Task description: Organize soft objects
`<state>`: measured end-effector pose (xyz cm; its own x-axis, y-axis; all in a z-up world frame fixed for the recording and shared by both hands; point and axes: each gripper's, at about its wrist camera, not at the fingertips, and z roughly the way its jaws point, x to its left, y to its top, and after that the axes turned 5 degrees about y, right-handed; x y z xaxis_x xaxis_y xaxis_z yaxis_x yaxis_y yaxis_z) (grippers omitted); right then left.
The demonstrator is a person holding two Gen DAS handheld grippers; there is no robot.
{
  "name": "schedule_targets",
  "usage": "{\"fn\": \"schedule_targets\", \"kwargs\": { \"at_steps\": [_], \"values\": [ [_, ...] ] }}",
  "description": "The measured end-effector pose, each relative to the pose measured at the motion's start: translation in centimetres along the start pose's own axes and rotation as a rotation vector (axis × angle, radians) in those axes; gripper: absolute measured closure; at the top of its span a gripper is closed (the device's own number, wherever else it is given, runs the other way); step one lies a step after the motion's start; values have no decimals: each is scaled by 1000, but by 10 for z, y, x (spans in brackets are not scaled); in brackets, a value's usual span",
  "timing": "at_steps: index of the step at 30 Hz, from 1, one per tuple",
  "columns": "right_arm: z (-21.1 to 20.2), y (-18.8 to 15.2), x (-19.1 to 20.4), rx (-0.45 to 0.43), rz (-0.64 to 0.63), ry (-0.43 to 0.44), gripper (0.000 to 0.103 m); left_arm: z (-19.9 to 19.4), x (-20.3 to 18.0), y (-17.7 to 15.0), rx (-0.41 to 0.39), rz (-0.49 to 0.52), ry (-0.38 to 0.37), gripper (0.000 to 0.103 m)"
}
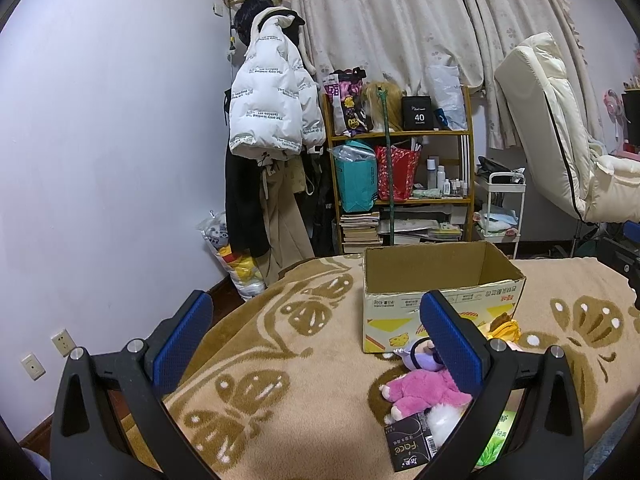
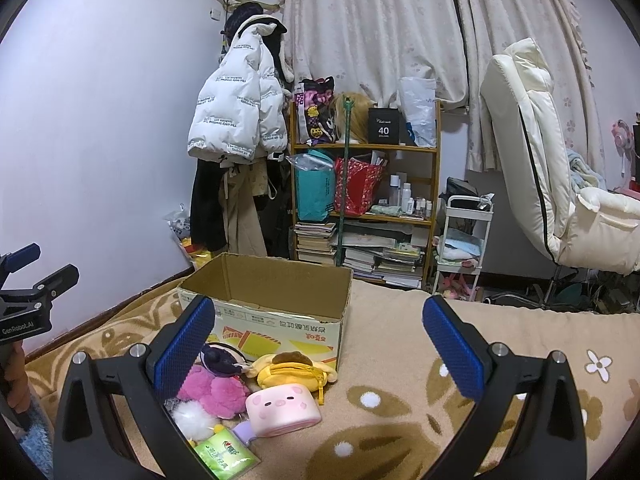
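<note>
On a bedroom bed, toys wait beside an open carton.

Bed (image 2: 440,360): a tan blanket with brown butterfly figures carries everything.

Box (image 2: 280,320): cardboard, flaps gone, top open; the inner walls in view are bare, the floor of it is hidden, so its contents cannot be told.

Pink plush (image 2: 216,390): lies just in front of the box among the other toys; likely light and squashy, best pinched across the body.

Piglet (image 2: 282,408): pink block-shaped cushion near the plush; probably soft, takes a grip across its short sides.

Yellow pouch (image 2: 292,372): touching the box front; its strap or zipped body offers a hold.

Left claw (image 1: 316,344): spread wide, holding nothing, above the blanket.

Right claw (image 2: 320,344): spread wide, empty, facing the pile.
</note>
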<state>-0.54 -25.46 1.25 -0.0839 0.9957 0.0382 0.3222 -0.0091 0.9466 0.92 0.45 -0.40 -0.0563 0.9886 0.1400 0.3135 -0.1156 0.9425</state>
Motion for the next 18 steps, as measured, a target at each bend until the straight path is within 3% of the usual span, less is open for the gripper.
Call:
{"fn": "schedule_targets", "kwargs": {
  "at_steps": [18],
  "values": [
    [-1,0,3,0,-1,-3,0,-1,1,1,-2,1,-1,1]
  ]
}}
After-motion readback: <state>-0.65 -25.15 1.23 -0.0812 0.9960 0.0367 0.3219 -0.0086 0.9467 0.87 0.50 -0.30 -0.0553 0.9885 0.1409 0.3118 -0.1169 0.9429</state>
